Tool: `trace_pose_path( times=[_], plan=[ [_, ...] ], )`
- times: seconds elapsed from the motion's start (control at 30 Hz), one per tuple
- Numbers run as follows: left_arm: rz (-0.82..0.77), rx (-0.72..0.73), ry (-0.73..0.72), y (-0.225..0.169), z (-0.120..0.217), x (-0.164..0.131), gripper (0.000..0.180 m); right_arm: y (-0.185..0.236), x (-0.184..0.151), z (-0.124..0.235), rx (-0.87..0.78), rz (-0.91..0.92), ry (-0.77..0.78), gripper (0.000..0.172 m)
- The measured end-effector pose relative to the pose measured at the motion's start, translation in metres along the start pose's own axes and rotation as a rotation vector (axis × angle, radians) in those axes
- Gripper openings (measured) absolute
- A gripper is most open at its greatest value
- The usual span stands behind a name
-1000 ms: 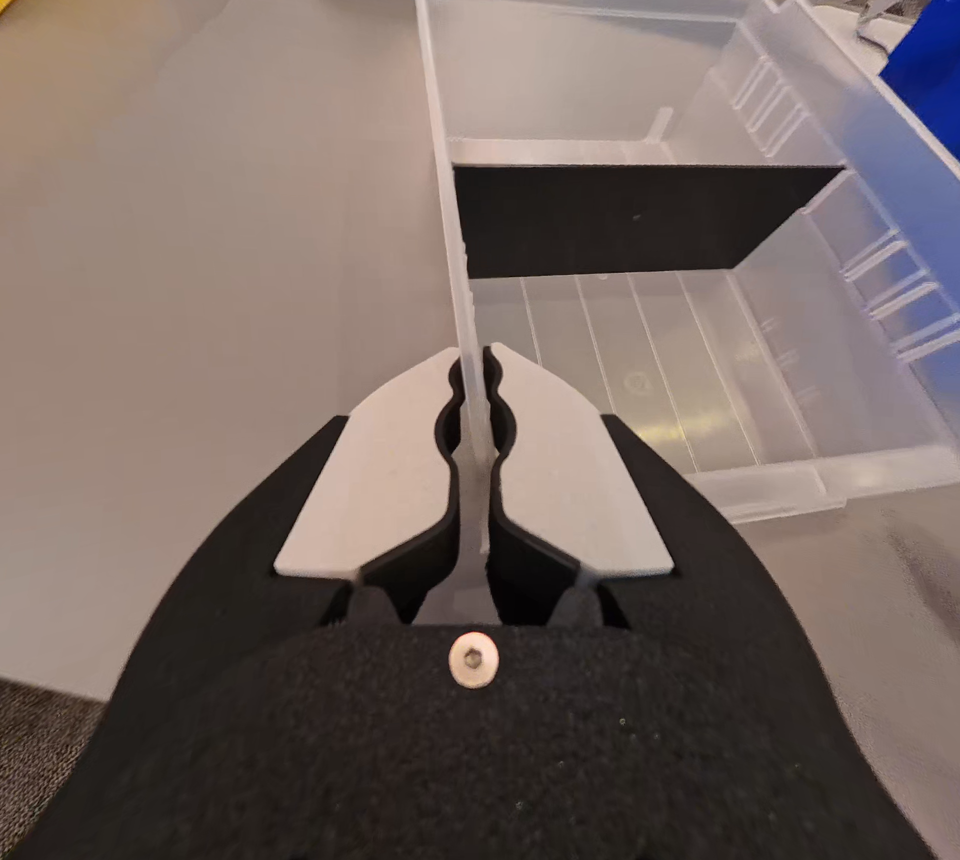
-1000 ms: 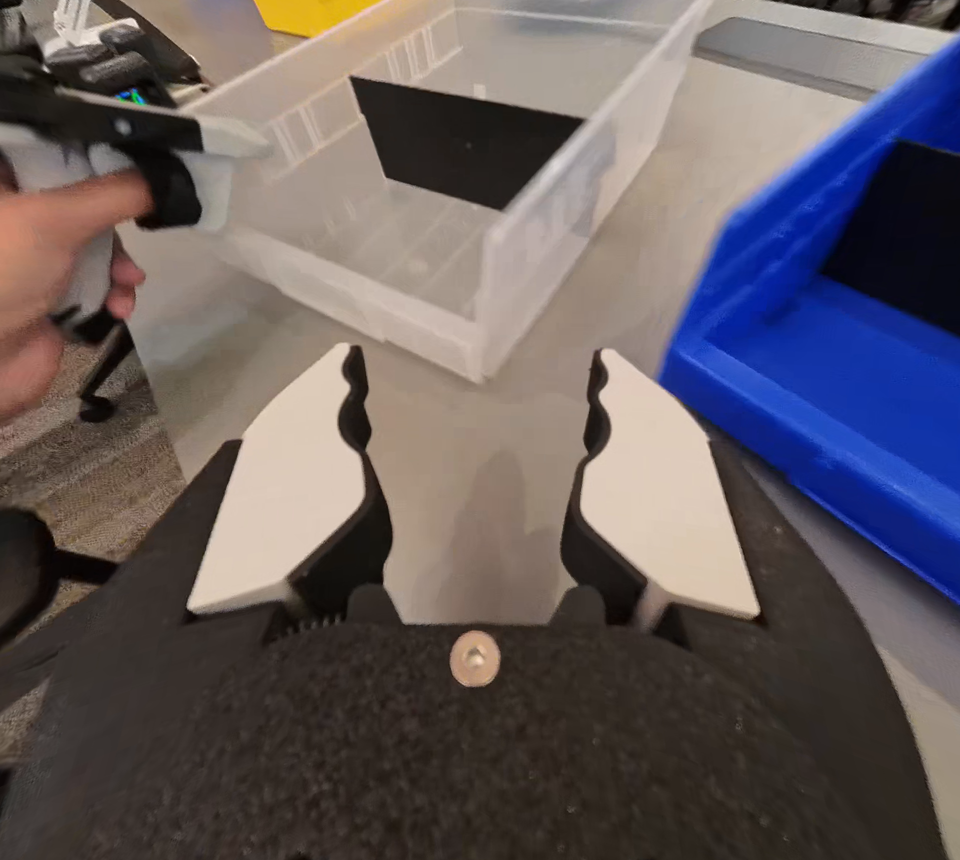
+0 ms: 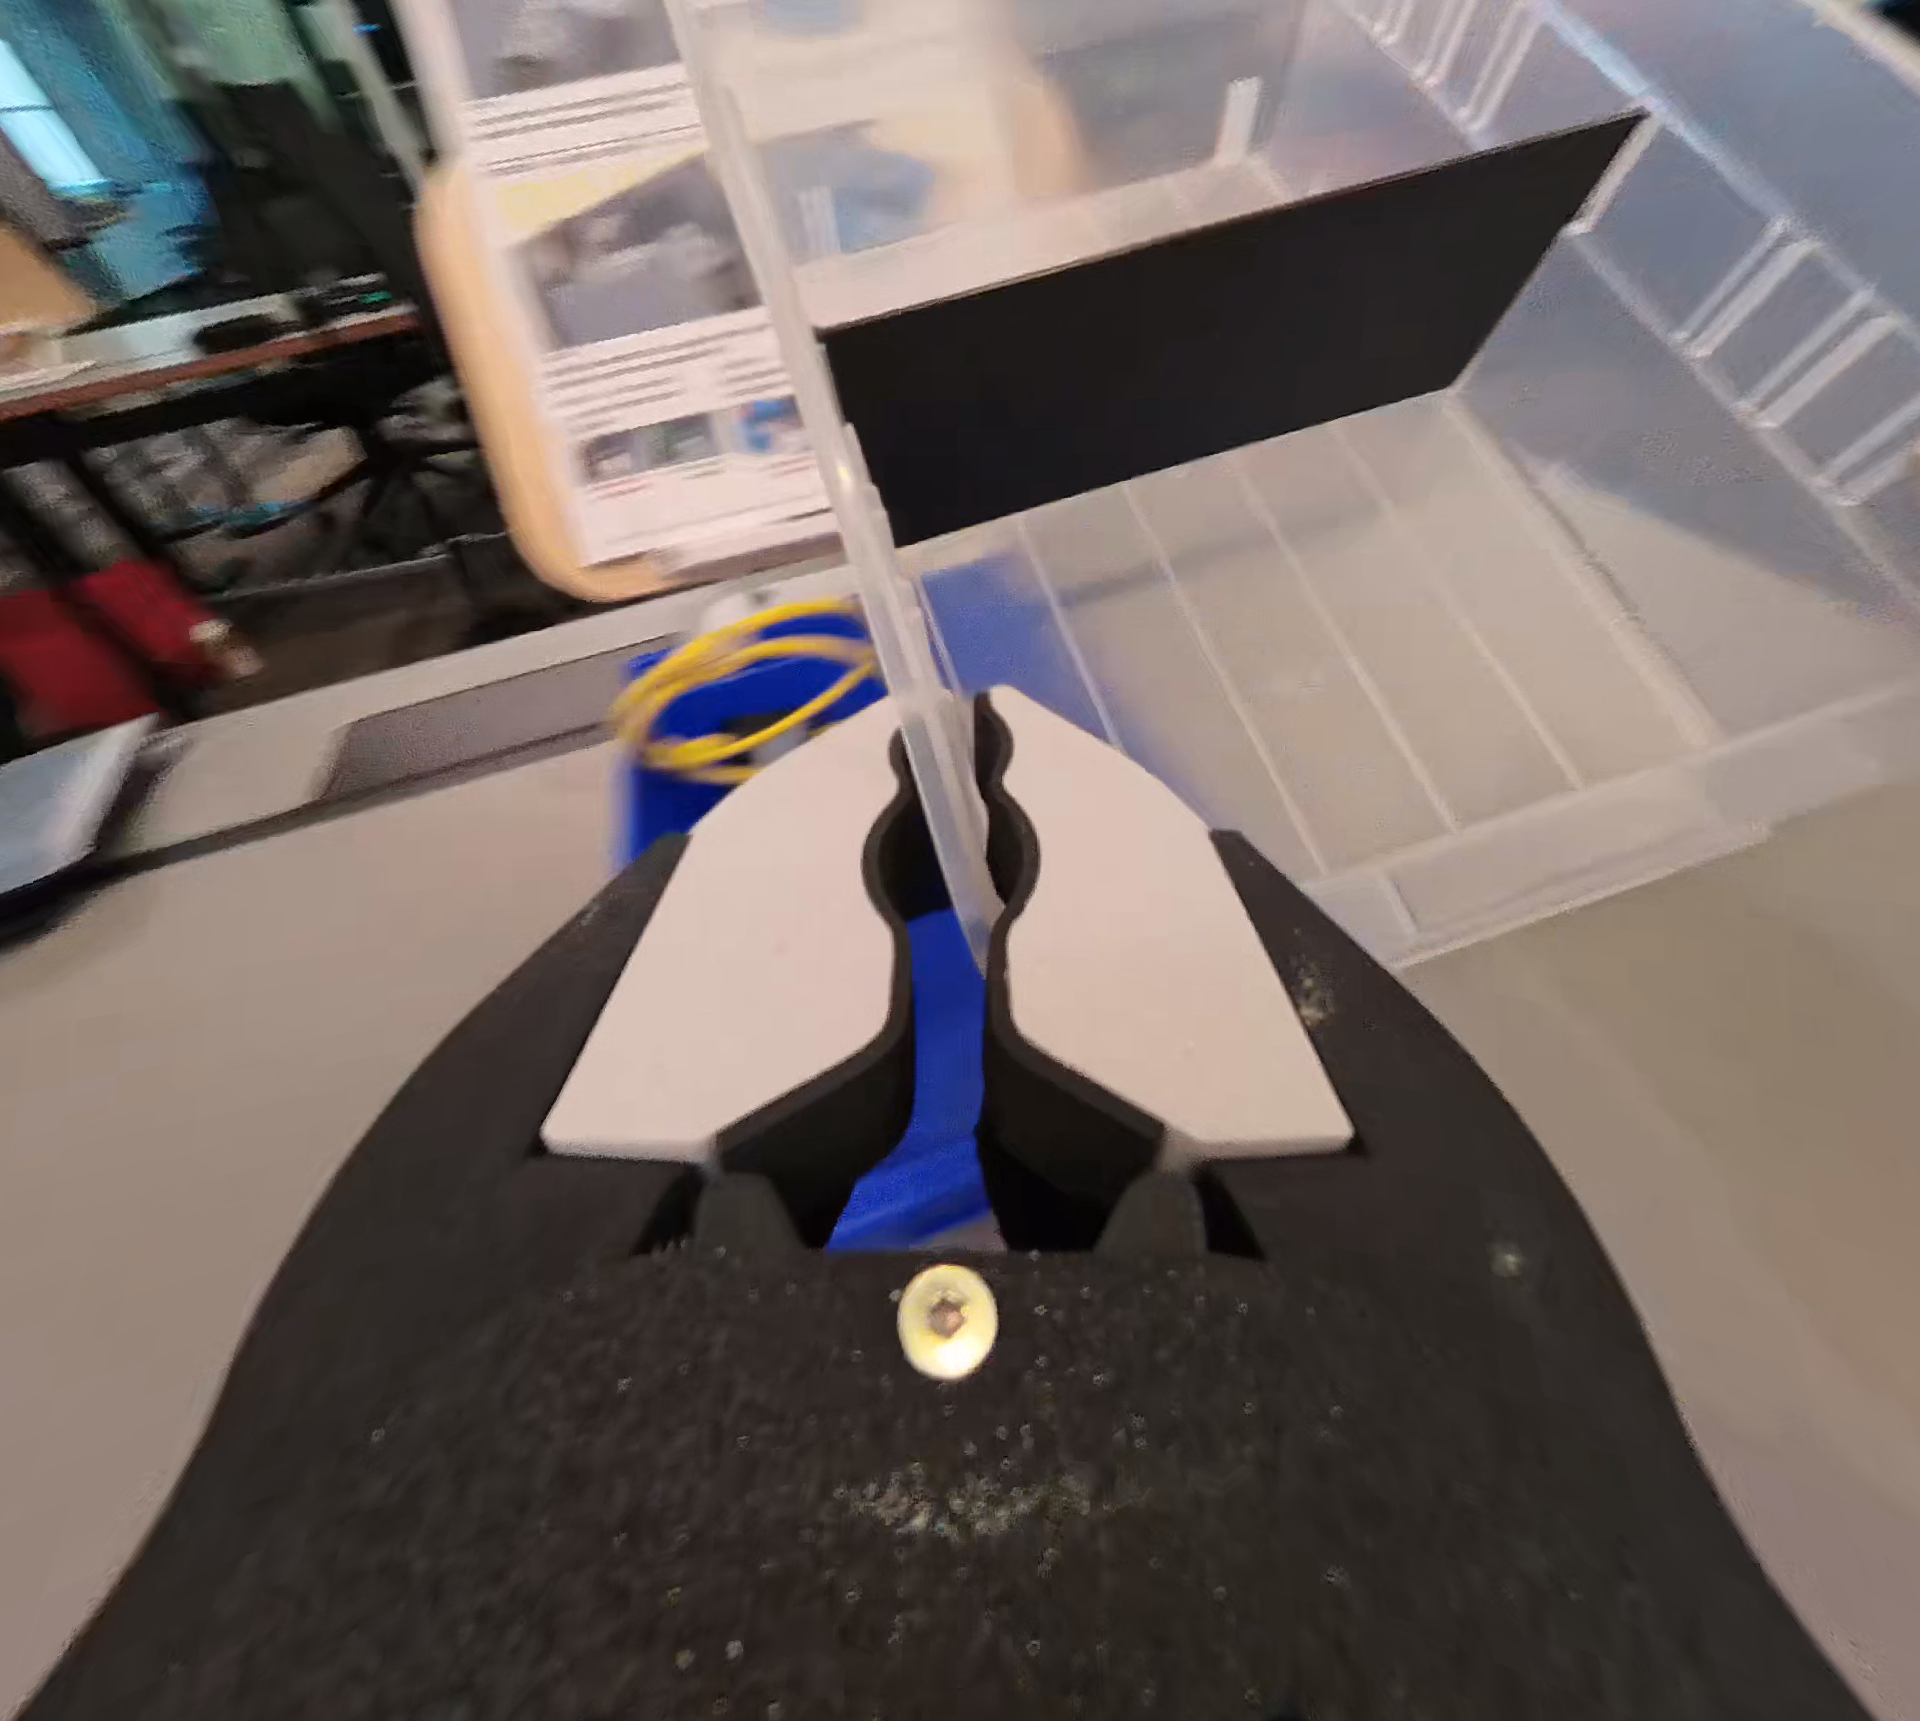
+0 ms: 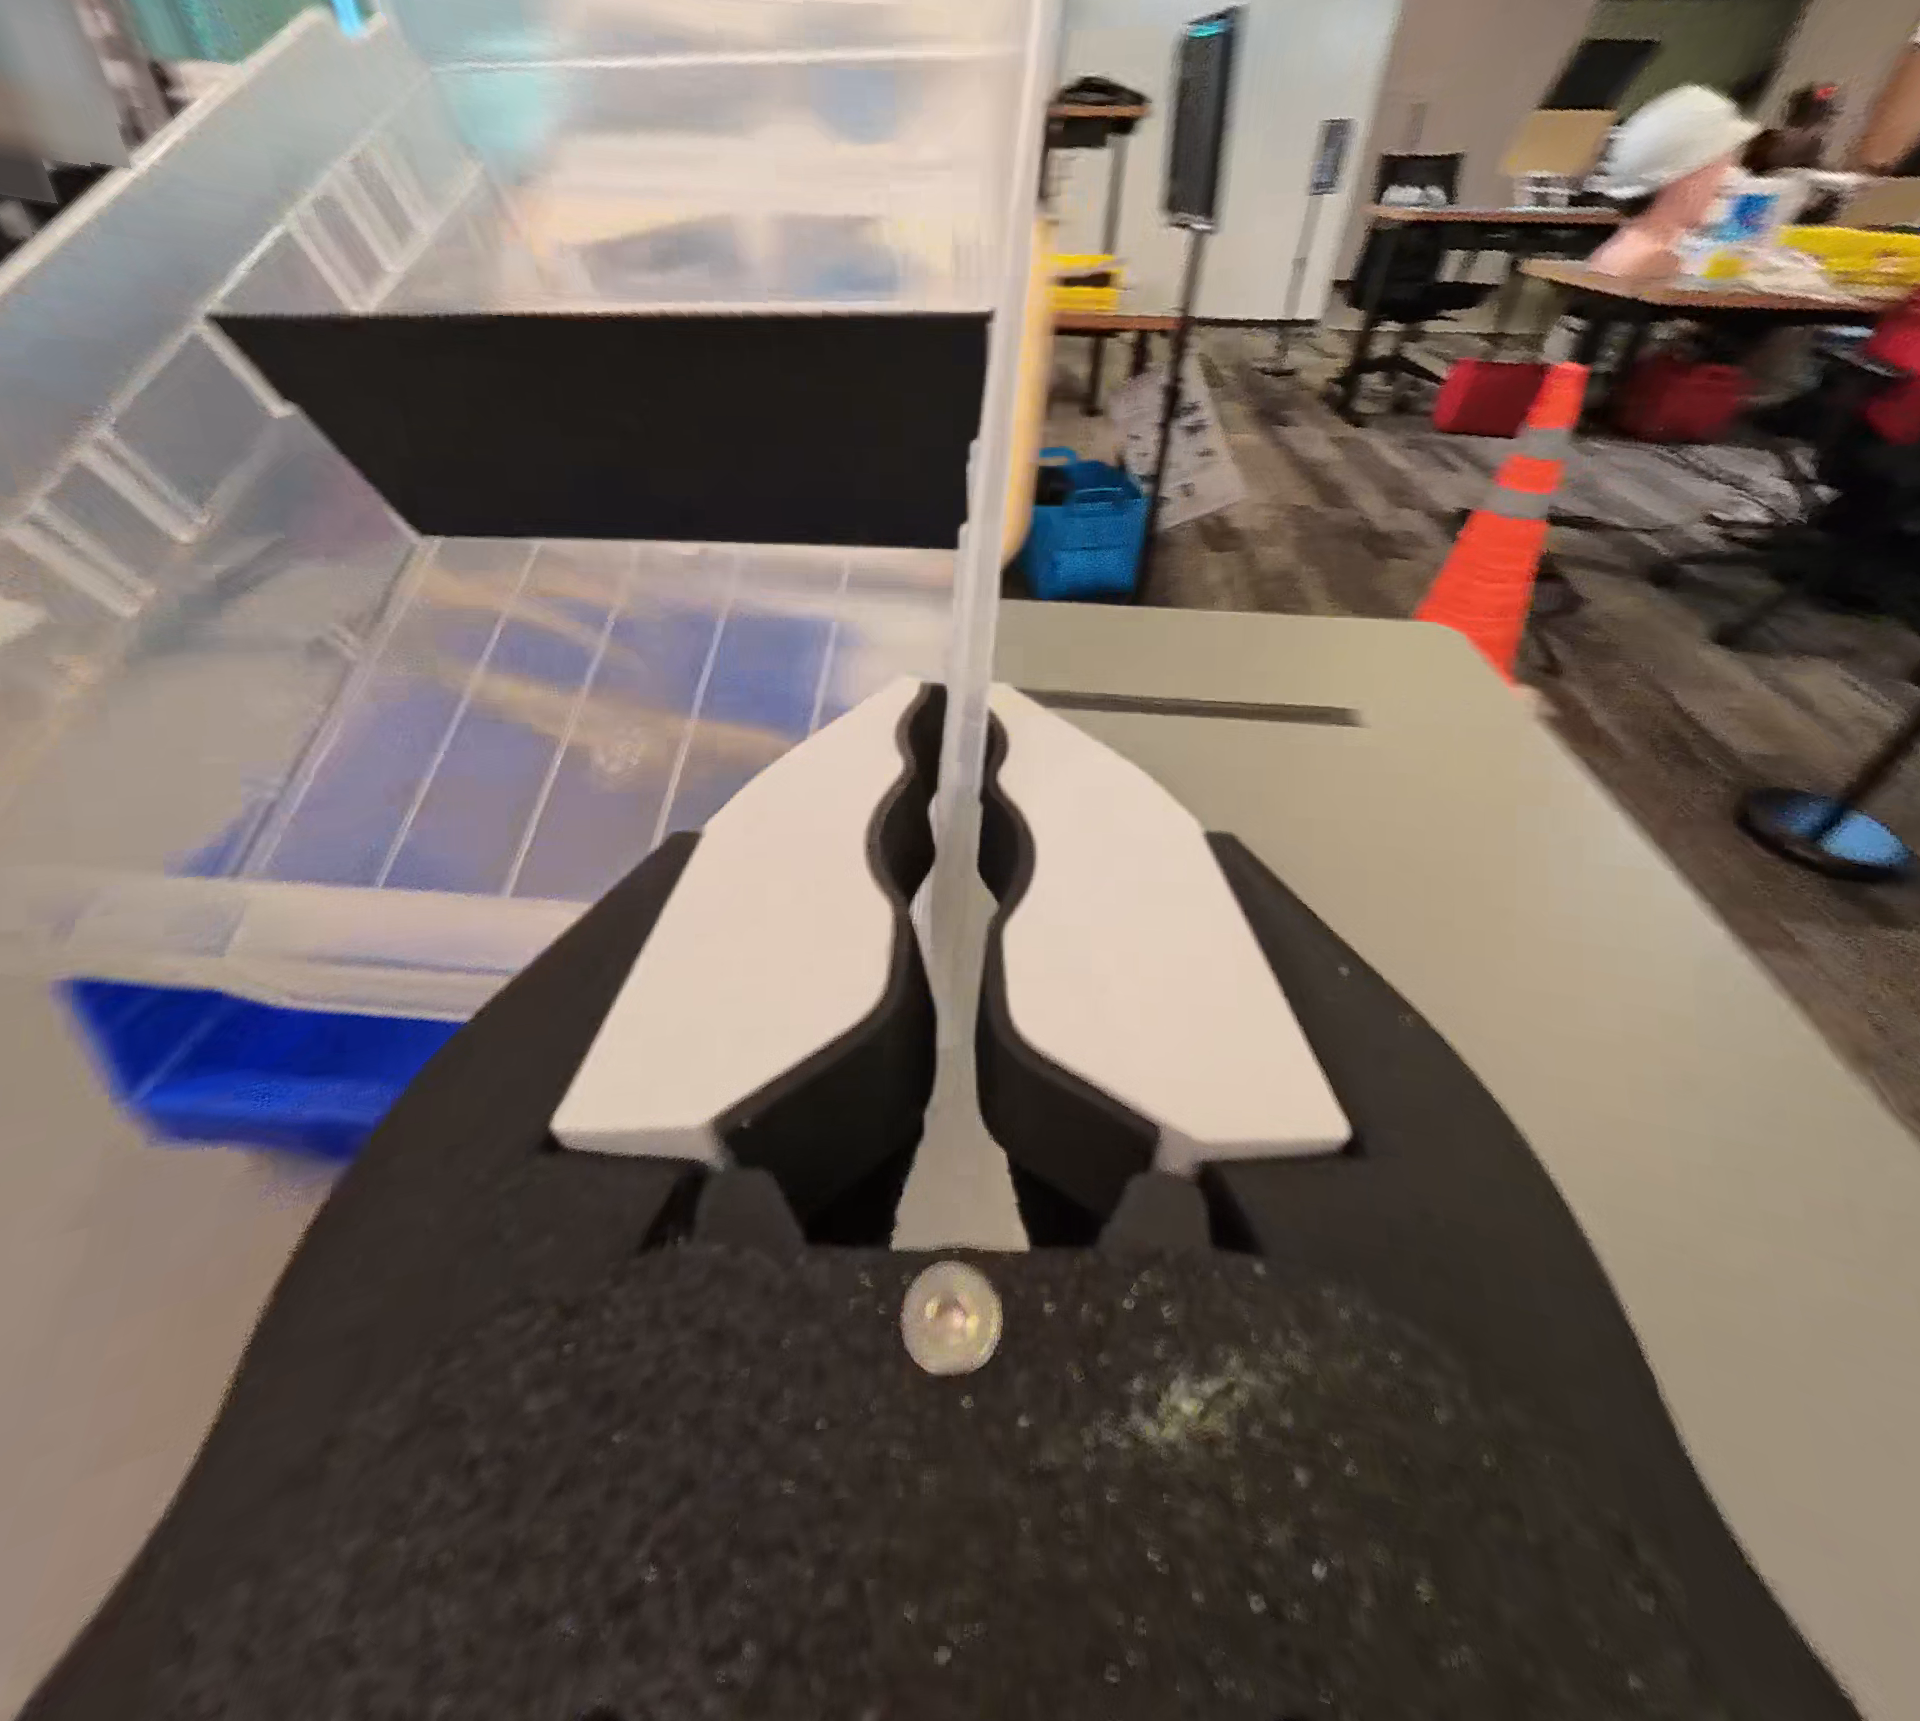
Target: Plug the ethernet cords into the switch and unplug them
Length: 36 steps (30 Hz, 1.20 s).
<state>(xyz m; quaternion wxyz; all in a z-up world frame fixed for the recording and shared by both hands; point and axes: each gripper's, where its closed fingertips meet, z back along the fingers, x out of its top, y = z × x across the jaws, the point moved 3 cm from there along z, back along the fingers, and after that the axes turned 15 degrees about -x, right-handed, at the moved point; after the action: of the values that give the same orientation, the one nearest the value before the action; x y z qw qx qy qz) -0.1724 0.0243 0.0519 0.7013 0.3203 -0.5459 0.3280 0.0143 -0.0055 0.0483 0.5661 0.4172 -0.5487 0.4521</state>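
A clear plastic bin (image 3: 1455,632) with a black divider (image 3: 1195,341) hangs above the grey table, tilted, held from both sides. My left gripper (image 3: 940,726) is shut on the bin's left wall (image 3: 831,424). My right gripper (image 4: 961,695) is shut on its right wall (image 4: 982,528); the bin's floor (image 4: 520,715) lies to that gripper's left. Below the bin stands a blue bin (image 3: 727,736) with a coiled yellow cord (image 3: 727,663) in it; it also shows in the right wrist view (image 4: 239,1069). No switch is in view.
The grey table (image 4: 1455,944) runs under both grippers, its far edge near an orange cone (image 4: 1507,528) on the floor. A poster board (image 3: 582,217) stands behind the table. Other tables, chairs and a person sit farther back on the right. The gap from one gripper's tips to the other's is roughly 20 centimeters.
My right gripper has closed from wide open onto the clear bin's right wall. The bin, then resting on the table, is now lifted and tilted over the blue bin.
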Motion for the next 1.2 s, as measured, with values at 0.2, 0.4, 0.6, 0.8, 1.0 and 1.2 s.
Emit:
trace_pose_path(
  times=[0.2, 0.4, 0.6, 0.8, 1.0, 1.2],
  plan=[
    [0.086, -0.089, 0.113, -0.112, -0.12, -0.012, 0.007, -0.149, -0.035, -0.056, -0.142, -0.057, 0.172, 0.003],
    [0.172, -0.112, 0.291, -0.156, -0.174, -0.086, 0.008, -0.2, -0.129, -0.093, -0.084, -0.029, 0.399, 0.003],
    [0.225, -0.147, 0.288, -0.17, -0.188, -0.114, 0.012, -0.211, -0.157, -0.106, -0.088, 0.067, 0.447, 0.002],
    [0.236, -0.21, 0.226, -0.179, -0.193, -0.114, 0.021, -0.22, -0.166, -0.11, -0.055, -0.025, 0.44, 0.002],
    [0.14, -0.256, 0.046, -0.169, -0.159, -0.08, 0.039, -0.223, -0.155, -0.101, -0.068, 0.042, 0.376, 0.005],
    [0.012, -0.179, -0.073, -0.081, -0.072, -0.039, 0.057, -0.227, -0.094, -0.074, -0.102, 0.049, 0.198, 0.006]
  ],
)
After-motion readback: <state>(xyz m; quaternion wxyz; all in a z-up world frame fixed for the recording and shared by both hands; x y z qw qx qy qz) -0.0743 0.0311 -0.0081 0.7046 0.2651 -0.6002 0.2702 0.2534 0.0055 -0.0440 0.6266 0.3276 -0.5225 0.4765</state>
